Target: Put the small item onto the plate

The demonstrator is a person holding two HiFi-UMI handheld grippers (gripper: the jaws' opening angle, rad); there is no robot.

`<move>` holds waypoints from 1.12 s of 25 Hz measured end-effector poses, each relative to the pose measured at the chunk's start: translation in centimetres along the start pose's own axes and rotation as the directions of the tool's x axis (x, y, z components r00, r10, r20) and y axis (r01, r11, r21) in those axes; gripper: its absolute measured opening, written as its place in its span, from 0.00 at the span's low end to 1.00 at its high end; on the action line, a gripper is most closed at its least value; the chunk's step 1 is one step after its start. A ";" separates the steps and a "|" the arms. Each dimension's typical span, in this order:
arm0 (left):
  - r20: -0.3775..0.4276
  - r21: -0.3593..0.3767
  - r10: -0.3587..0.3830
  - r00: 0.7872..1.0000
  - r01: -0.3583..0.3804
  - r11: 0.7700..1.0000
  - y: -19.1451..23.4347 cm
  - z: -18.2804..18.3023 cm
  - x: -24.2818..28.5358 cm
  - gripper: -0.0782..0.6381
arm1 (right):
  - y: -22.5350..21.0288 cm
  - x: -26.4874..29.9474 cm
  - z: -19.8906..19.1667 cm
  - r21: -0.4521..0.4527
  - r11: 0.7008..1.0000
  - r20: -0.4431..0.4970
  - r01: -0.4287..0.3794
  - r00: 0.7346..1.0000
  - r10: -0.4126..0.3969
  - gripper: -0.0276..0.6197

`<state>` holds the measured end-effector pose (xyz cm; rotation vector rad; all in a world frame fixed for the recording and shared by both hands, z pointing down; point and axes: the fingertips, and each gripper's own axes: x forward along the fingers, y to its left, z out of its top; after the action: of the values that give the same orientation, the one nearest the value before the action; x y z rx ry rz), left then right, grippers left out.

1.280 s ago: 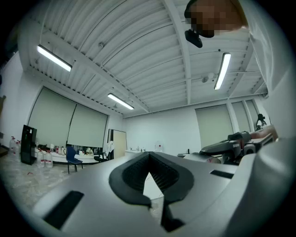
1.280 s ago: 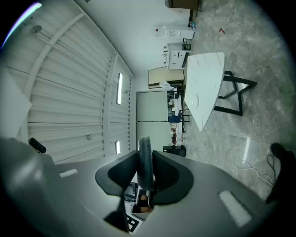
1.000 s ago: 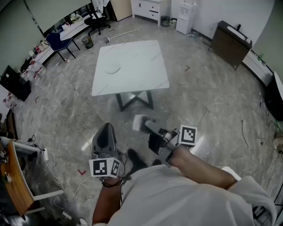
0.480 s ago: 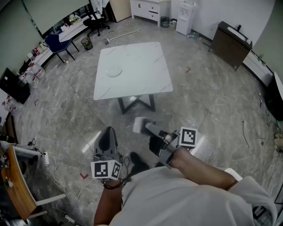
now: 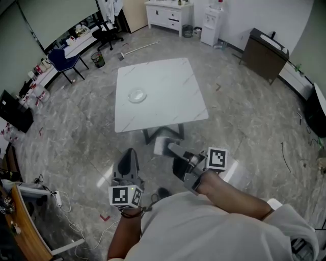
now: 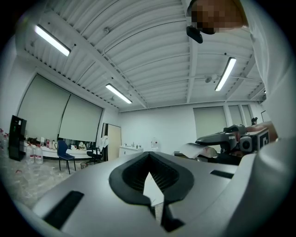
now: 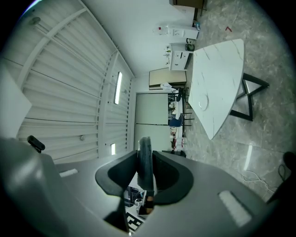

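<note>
The small item point(image 7: 144, 159) is clamped between the jaws of the right gripper point(image 5: 169, 149). It is not on the plate point(image 5: 137, 95). In the right gripper view the item shows only its edge, a thin, dark, round strip, so its shape is hard to tell. In the head view it is just a pale blur at the gripper's tip, above the floor point(image 5: 244, 127), near the front edge of the table point(image 5: 168, 97).

The plate is clear and faint. It lies alone on the white table, toward the table's left side, well apart from both grippers. Nothing stands on the table between the item and the plate.

The left gripper point(image 5: 127, 153) is low beside the right one. Its jaws stand a little apart and hold nothing; a bit of white and of floor shows through the gap.

The table's dark legs point(image 5: 163, 133) are mostly hidden under its top. The person's white shirt point(image 5: 204, 229) fills the bottom of the head view and covers the floor there.

Far behind the table are a white cabinet point(image 5: 168, 12), a dark cupboard point(image 5: 265, 48) and a white water machine point(image 5: 213, 20). To the left stand a blue chair point(image 5: 65, 53), a black chair point(image 5: 109, 28) and a bin point(image 5: 97, 60). A wooden desk point(image 5: 25, 224) is cut off at the bottom left, with wires point(image 5: 76, 219) on the floor beside it.
</note>
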<state>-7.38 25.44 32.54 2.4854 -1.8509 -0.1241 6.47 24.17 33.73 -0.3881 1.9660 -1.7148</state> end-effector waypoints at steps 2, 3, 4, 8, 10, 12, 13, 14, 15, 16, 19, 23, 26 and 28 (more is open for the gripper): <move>0.006 -0.005 -0.018 1.000 0.018 1.000 1.9 0.6 1.3 0.12 | 0.1 2.2 0.5 -0.010 1.000 0.014 0.000 1.000 0.000 0.20; 0.010 -0.007 -0.024 1.000 0.024 1.000 2.8 0.7 1.7 0.12 | 0.0 3.3 0.6 -0.011 1.000 0.020 0.001 1.000 -0.001 0.20; 0.013 -0.007 -0.029 0.999 0.029 1.000 3.7 0.9 2.2 0.12 | -0.2 4.2 0.7 -0.013 1.000 0.026 0.002 1.000 -0.002 0.20; 0.014 -0.001 -0.046 0.999 0.046 0.999 6.8 1.3 3.8 0.12 | -1.4 7.4 0.9 -0.021 1.000 0.034 0.008 0.999 -0.007 0.20; 0.017 -0.006 -0.052 0.998 0.052 0.999 7.8 1.0 4.8 0.12 | -2.0 8.6 1.3 -0.006 1.000 0.038 0.022 0.999 -0.021 0.20; 0.018 -0.011 -0.054 0.998 0.054 0.998 8.5 0.9 5.8 0.12 | -2.4 9.7 2.0 -0.004 0.999 0.037 0.034 0.999 -0.033 0.20; 0.016 -0.011 -0.053 0.998 0.053 0.999 8.9 0.8 6.4 0.12 | -2.6 10.3 2.4 -0.005 0.999 0.035 0.037 0.999 -0.037 0.20; 0.012 -0.012 -0.051 0.999 0.051 0.999 9.3 0.7 7.0 0.12 | -2.8 10.9 3.0 -0.005 0.999 0.033 0.040 0.999 -0.039 0.20; 0.007 -0.016 -0.046 0.999 0.047 0.999 9.7 0.5 7.7 0.12 | -3.1 11.6 3.6 -0.003 0.999 0.032 0.041 0.999 -0.041 0.20; 0.003 -0.021 -0.041 0.999 0.041 0.999 10.1 0.2 8.4 0.12 | -3.5 12.1 4.3 0.000 0.999 0.030 0.043 0.999 -0.043 0.20; -0.008 -0.023 -0.026 1.000 0.026 0.999 11.6 -0.7 10.6 0.12 | -5.0 14.0 6.6 0.005 0.999 0.016 0.044 0.999 -0.044 0.20; -0.006 -0.014 0.016 1.000 -0.016 1.000 13.9 -0.9 14.8 0.12 | -6.1 17.4 10.6 0.016 0.999 -0.024 0.033 0.999 -0.033 0.20; 0.000 0.000 0.046 0.999 -0.046 0.999 14.7 -0.9 19.5 0.12 | -6.7 19.6 15.2 0.011 1.000 -0.052 0.028 0.998 -0.027 0.20; -0.001 0.004 0.069 0.998 -0.069 0.998 15.2 -0.9 22.3 0.12 | -6.9 21.0 18.2 0.008 1.000 -0.068 0.024 0.997 -0.023 0.20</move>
<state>-15.44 -0.31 33.74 2.4201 -1.9360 -0.1162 -1.97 -3.13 35.24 -0.3552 2.0089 -1.7725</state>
